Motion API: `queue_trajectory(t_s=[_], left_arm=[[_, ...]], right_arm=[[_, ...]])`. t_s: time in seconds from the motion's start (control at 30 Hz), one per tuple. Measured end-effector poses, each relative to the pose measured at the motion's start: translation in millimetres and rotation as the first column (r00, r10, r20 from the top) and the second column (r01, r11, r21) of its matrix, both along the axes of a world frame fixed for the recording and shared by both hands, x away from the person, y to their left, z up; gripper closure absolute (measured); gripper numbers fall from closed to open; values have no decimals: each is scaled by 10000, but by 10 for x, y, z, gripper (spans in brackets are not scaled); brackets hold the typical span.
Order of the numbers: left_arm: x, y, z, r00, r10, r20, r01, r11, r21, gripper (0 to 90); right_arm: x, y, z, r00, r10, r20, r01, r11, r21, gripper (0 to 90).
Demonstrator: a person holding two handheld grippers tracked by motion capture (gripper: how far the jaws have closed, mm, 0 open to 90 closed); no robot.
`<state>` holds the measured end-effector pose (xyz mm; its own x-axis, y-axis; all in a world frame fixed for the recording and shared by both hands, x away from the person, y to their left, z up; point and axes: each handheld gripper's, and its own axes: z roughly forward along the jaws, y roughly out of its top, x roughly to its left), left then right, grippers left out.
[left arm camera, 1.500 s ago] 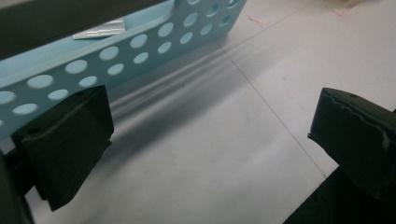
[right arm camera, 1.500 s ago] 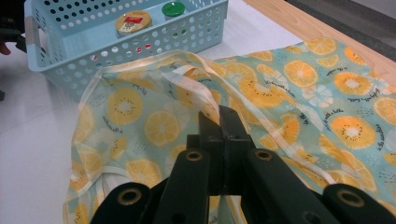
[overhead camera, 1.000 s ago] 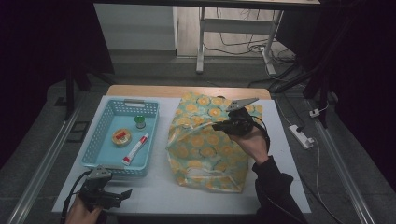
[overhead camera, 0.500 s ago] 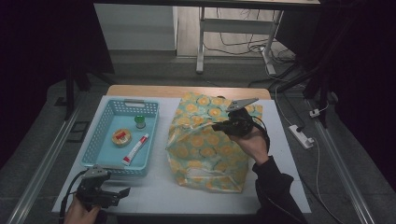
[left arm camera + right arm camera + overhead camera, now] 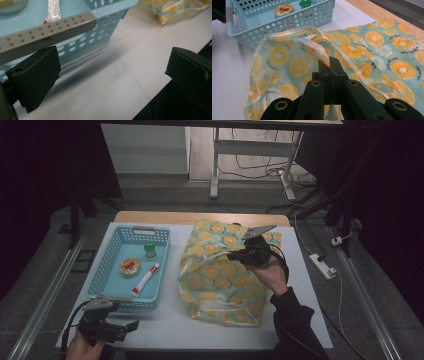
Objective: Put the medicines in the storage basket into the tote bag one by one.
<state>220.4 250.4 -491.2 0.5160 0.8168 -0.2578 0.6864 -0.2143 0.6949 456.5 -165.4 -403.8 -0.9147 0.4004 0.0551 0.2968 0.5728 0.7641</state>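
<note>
My left gripper [image 5: 134, 325] sits at the near left corner of the tabletop [image 5: 165, 327], jaws wide with nothing between them. In the left gripper view, bare table lies between the black pads [image 5: 37, 72], and the blue basket [image 5: 107, 262] stands just ahead, its near wall just beyond the tips.

The basket runs along the left edge, long axis near to far. In it: a round tin [image 5: 130, 266], a green-capped bottle [image 5: 150, 250] toward the far end, and a white tube [image 5: 145, 280] lying lengthwise toward the near right corner. The tube's near end is the closest item to my left jaws, up and over the near wall.

Right of the basket, mid-table, is the fruit-print bag [image 5: 215, 280], standing slumped. My right gripper [image 5: 239, 255] is clamped shut on the bag; in the right gripper view the jaws pinch the pale rim hem [image 5: 322, 53], lifting the mouth so it gapes toward the basket.

Key relation as I read it: the bag's mouth faces left, the basket items are left of it, and the free left gripper is the nearer one to them. The tube's long axis points roughly at my left gripper, so I judge the jaws need to turn across it to grab it. Right hand just holds the rim up.
</note>
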Motion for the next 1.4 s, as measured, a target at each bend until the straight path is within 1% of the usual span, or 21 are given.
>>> queue_trajectory(t_s=[0.1,0.17,0.4,0.47,0.6,0.73,0.8,0.83,0.9,0.93,1.07,1.17,1.27,1.4], left_arm=[[0,-2,62,9999,-14,137,12,9999,115,0],[2,0,94,9996,-2,298,0,10000,70,0],[55,49,167,9987,-10,517,15,9999,-102,0],[79,65,174,9987,-30,509,40,9998,-194,0],[140,87,161,9982,-312,509,336,9984,-456,0],[207,97,154,9976,-413,558,435,9983,-390,0],[240,106,152,9964,-491,686,518,9980,-373,0],[253,111,152,9949,-539,852,567,9979,-315,0],[276,119,159,9929,-518,1067,543,9983,-209,0],[290,125,161,9928,-497,1092,526,9983,-240,0],[348,139,165,9942,-460,973,493,9983,-325,1],[412,154,171,9955,-327,885,357,9988,-328,1],[480,175,177,9976,-113,690,136,9993,-335,1],[596,202,195,9979,50,647,-32,9996,-272,0]], right_arm=[[0,7,-7,10000,50,-4,-50,10000,-24,899],[-2,10,-11,10000,73,4,-73,10000,-53,899],[-1,6,-10,10000,96,-1,-96,9999,-40,899],[-2,4,-8,10000,88,-28,-88,10000,-25,899],[-3,5,-6,10000,91,-28,-91,10000,-9,899],[-6,7,-4,9999,113,2,-113,9999,-15,899],[-8,7,-2,9999,108,8,-108,9999,12,899],[-8,7,-2,9999,109,-1,-109,9999,31,899],[-8,9,-3,9999,134,0,-134,9999,28,899],[-10,14,-3,9999,154,7,-154,9999,16,899],[-16,22,5,9998,195,21,-195,9998,45,898],[-16,22,7,9998,201,44,-201,9998,81,899],[-15,21,5,9998,208,29,-209,9998,71,899],[-12,23,-5,9998,206,8,-206,9998,36,899]])
